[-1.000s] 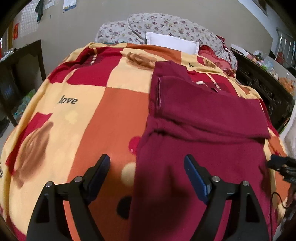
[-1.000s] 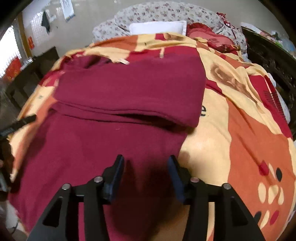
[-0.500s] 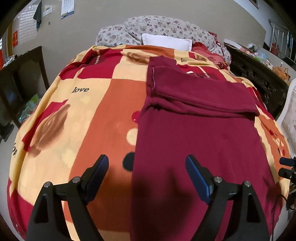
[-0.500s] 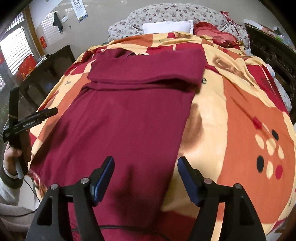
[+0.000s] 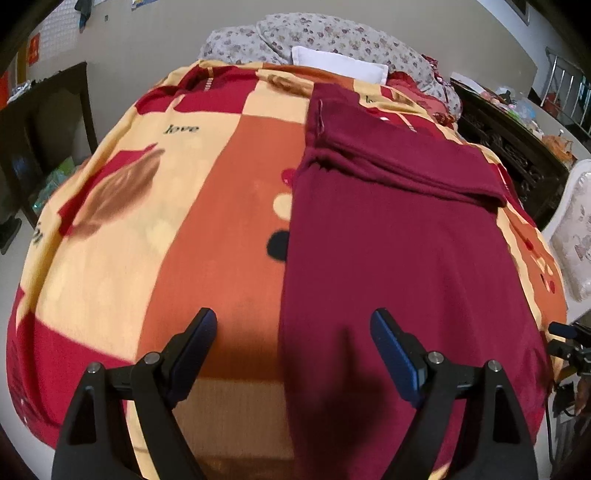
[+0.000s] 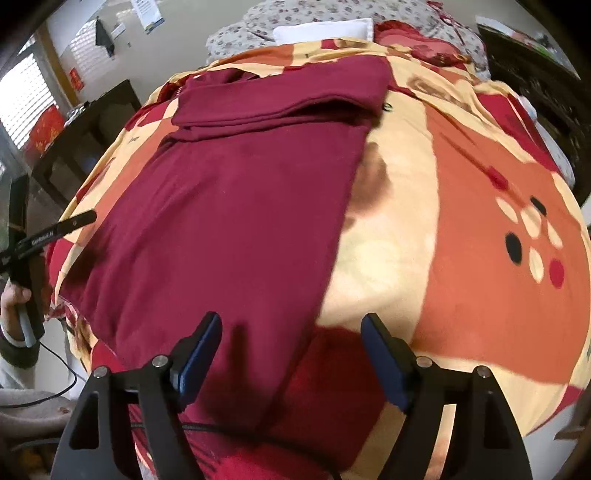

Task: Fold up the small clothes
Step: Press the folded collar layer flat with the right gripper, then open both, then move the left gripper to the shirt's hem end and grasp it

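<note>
Two grippers, left gripper (image 5: 293,341) jaws spread, right gripper (image 6: 291,345) jaws opening, empty, maroon garment (image 5: 399,258) near hem seemingly cut off

Both grippers have drawn back toward the near edge of the bed: more of the dark red knitted garment (image 6: 236,206) shows now. The right gripper (image 6: 291,354) jaws are opening, nothing between them.

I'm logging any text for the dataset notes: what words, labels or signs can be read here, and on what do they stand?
"love": dark script on a cream patch of the blanket.
Small white lettering on the left gripper, seen from the right wrist: too blurred to read.
Dark letters on the blanket beside the maroon garment, partly covered: not readable.
Wall poster and red wall hanging: too small to read.
</note>
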Demonstrator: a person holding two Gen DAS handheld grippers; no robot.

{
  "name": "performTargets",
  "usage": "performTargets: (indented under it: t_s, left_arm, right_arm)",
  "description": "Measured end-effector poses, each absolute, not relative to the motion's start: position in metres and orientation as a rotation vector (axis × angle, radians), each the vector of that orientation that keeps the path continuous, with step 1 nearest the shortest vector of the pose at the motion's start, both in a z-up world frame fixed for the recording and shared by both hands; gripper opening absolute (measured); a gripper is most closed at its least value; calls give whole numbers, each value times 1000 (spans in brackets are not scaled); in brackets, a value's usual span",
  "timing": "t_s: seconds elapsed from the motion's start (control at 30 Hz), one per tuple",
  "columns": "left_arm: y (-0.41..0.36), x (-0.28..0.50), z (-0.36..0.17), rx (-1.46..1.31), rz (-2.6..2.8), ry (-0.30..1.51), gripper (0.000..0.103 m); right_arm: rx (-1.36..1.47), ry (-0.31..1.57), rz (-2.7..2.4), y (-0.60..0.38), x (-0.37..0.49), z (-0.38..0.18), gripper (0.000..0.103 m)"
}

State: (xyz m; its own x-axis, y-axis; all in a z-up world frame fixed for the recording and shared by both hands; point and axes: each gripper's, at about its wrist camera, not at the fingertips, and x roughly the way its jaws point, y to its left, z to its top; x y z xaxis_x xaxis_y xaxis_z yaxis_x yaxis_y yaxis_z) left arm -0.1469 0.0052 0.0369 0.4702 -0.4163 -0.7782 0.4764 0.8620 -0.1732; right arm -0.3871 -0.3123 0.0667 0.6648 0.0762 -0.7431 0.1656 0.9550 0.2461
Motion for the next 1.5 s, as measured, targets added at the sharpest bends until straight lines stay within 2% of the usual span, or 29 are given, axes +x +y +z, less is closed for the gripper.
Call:
performTargets:
  t_s: [0.23, 0.43, 0.6, 0.7, 0.97, 1.07, 1.1, 1.17, 1.2, 1.23, 1.27, 1.3, 1.33, 1.4, 1.5]
  left_arm:
    - [27, -157, 20, -10, -608, 1063, 85]
    - [37, -164, 15, -58, -616, 1103, 85]
    - [29, -172, 13, -14, -640, 1118, 85]
    - [22, -175, 10, 15, -658, 1129, 92]
    - [13, -185, 6, 67, -698, 1143, 99]
    - [7, -189, 6, 104, -711, 1125, 99]
    - [6, -191, 7, 101, -728, 1120, 95]
    - [3, -196, 10, 117, -757, 1109, 71]
    - [0, -198, 11, 139, -779, 1111, 48]
    - [-1, -199, 11, 149, -787, 1112, 38]
    - [-1, -199, 11, 152, -795, 1110, 35]
    - [-1, -198, 13, 150, -806, 1115, 27]
    - [-1, -196, 14, 142, -814, 1127, 15]
    - [2, -188, 23, 96, -839, 1140, 8]
    - [4, -176, 44, 39, -876, 1105, 6]
  right_arm:
    - [387, 862, 34, -311, -410, 55, 83]
    - [427, 867, 109, -303, -420, 46, 90]
    - [500, 828, 191, -299, -422, 45, 90]
    - [523, 818, 237, -296, -417, 41, 90]
    - [599, 773, 339, -293, -410, 33, 90]
    - [599, 764, 383, -290, -405, 31, 83]
    - [597, 764, 394, -288, -402, 31, 77]
    - [598, 764, 399, -287, -398, 29, 66]
    - [602, 763, 399, -288, -397, 28, 56]
    - [606, 763, 403, -289, -397, 28, 39]
    - [611, 764, 413, -290, -395, 28, 32]
    - [613, 759, 421, -290, -396, 28, 24]
    - [615, 748, 432, -290, -395, 29, 23]
    - [620, 720, 457, -291, -395, 34, 20]
    - [627, 630, 507, -297, -397, 55, 19]
